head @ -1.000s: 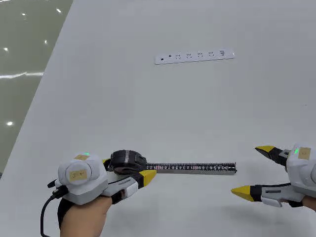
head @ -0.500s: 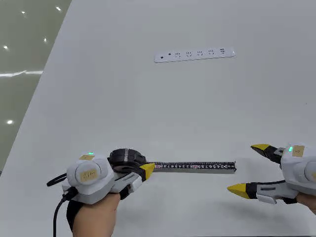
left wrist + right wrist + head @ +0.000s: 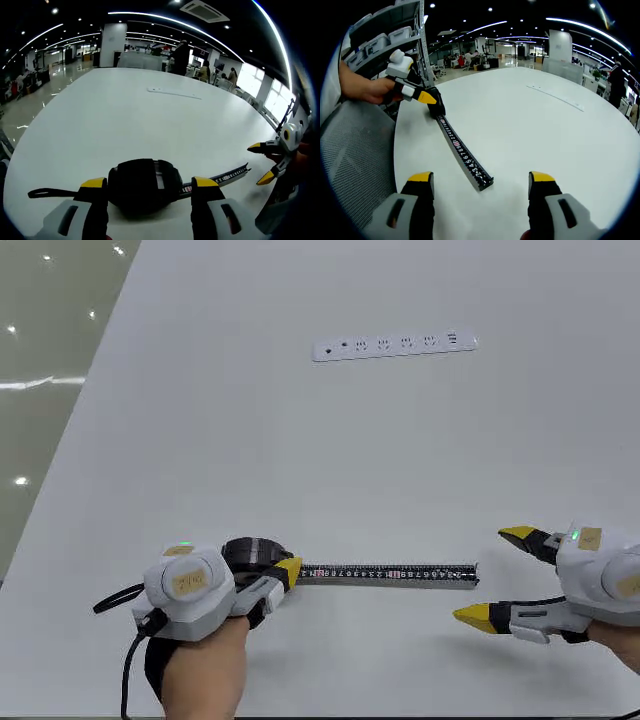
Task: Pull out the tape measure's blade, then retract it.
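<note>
At the bottom left of the head view, a hand (image 3: 200, 670) holds the left gripper (image 3: 262, 558). A black cable (image 3: 125, 680) trails from the gripper's rear. Its jaws pinch the black tape measure (image 3: 255, 552), with one yellow tip on the near side of the case, right where the blade comes out. In the left gripper view the tape measure sits low in the centre between the two yellow tips. A black strap (image 3: 50, 192) lies on the table to its left.

The blade (image 3: 390, 574) lies flat on the white table (image 3: 300, 460), numbers up. It runs rightward from the case across the lower middle of the head view and ends well short of the right edge.

At the lower right, the right gripper (image 3: 492, 574) has its jaws spread wide and grips nothing. The blade's end lies just left of the gap between its tips, apart from both. In the right gripper view the blade comes down from the left gripper at the upper left and stops at the centre, just ahead of and between the two tips. A grey mesh chair (image 3: 355, 150) shows at the left of that view.

Farther up the head view, a white power strip (image 3: 395, 344) lies in the upper middle, well apart from the tape measure. Past the table's left edge, a glossy floor (image 3: 50, 360) takes the upper left corner. In the left gripper view, people (image 3: 181, 55) stand beyond the table's far end. Shelves (image 3: 385, 35) rise at the upper left of the right gripper view.
</note>
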{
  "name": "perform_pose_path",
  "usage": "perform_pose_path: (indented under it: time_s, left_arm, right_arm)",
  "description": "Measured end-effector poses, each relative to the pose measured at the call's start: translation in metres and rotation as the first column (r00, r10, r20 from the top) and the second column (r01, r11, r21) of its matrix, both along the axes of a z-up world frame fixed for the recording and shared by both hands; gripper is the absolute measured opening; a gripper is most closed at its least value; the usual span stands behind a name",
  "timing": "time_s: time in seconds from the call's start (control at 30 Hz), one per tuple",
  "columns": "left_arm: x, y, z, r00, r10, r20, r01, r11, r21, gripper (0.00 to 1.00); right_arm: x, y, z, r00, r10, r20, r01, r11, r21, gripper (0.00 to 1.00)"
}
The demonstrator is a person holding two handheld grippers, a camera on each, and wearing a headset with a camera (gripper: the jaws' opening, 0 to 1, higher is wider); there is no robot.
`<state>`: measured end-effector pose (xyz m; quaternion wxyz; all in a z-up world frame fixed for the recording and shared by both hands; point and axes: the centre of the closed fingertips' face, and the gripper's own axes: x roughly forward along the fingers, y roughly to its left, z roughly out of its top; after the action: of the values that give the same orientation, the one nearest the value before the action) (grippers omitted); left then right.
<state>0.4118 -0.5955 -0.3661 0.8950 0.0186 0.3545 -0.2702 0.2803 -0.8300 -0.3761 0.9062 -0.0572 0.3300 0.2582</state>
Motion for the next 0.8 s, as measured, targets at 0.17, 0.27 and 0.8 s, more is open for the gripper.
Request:
perform_pose_path:
  time_s: [0.17, 0.27, 0.8]
  left_arm:
    - [0.002, 0.002, -0.003, 1.000, 0.000, -0.011, 0.000, 1.000, 0.024, 0.61]
    - [0.002, 0.004, -0.004, 1.000, 0.009, -0.018, -0.008, 1.000, 0.028, 0.59]
    - [0.003, 0.004, -0.008, 0.999, 0.003, -0.032, -0.001, 0.998, 0.061, 0.59]
  right_arm:
    - [0.002, 0.000, -0.002, 1.000, 0.008, -0.002, -0.008, 1.000, -0.001, 0.77]
    - [0.002, 0.000, -0.003, 1.000, 0.016, -0.003, -0.016, 1.000, -0.003, 0.76]
    - [-0.003, 0.000, -0.011, 0.996, 0.085, -0.015, -0.085, 0.996, -0.005, 0.57]
